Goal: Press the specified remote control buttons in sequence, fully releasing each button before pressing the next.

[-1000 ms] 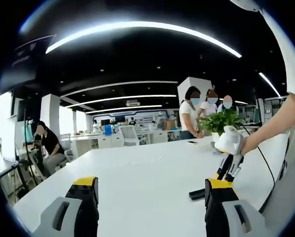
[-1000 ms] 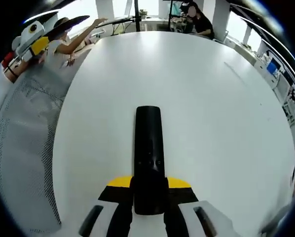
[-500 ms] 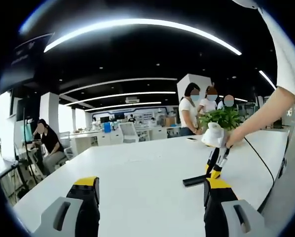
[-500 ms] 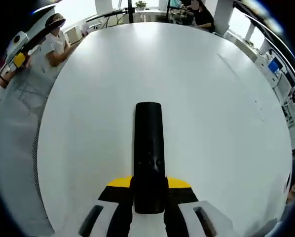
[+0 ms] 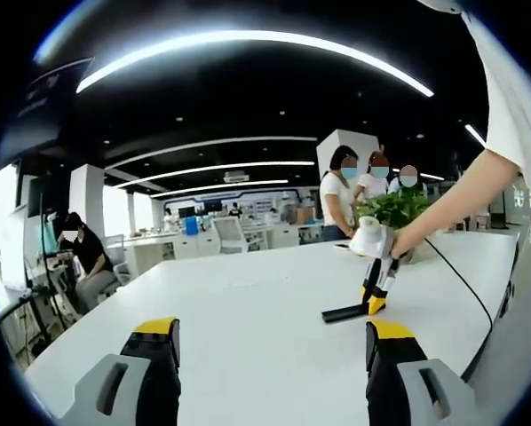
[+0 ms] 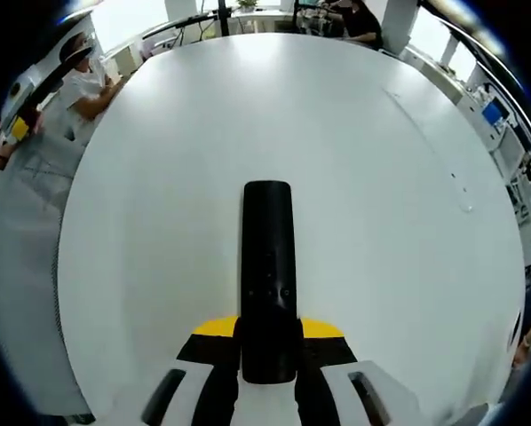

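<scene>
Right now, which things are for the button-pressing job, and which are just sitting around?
For the job:
- black remote control, clamped in the right gripper
- left gripper, open and holding nothing

Just sitting around:
- white table
- potted green plant at the table's far edge
- black cable trailing across the table

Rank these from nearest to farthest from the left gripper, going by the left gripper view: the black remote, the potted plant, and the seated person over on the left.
1. The black remote, held in the right gripper, just ahead on the right over the white table.
2. The potted plant, farther back on the right, at the table's far edge.
3. The seated person, far left, beyond the table.
</scene>
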### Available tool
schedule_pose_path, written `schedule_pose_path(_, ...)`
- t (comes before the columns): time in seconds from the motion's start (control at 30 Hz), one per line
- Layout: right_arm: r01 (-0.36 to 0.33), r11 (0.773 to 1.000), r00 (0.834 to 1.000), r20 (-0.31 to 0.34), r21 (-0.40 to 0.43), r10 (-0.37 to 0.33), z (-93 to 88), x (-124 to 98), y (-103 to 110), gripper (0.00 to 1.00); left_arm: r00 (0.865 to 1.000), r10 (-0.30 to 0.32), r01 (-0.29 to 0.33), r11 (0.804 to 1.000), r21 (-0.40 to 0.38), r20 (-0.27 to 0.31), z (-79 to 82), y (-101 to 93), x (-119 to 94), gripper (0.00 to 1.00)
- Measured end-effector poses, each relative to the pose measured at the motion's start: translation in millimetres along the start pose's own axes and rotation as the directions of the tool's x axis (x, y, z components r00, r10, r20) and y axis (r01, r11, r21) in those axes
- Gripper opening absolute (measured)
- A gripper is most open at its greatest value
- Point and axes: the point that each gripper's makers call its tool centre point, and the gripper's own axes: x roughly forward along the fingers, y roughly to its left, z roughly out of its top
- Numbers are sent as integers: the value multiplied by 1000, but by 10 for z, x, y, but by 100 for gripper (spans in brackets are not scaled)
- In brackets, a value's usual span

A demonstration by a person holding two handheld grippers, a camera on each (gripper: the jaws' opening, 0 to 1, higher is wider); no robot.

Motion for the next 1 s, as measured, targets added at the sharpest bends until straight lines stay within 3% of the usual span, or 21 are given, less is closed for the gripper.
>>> schedule_pose_path(1.0, 1, 1000, 999, -32, 13, -1, 16, -4, -378, 21, 1000, 3, -3, 1000, -1, -22, -33, 5, 12, 88)
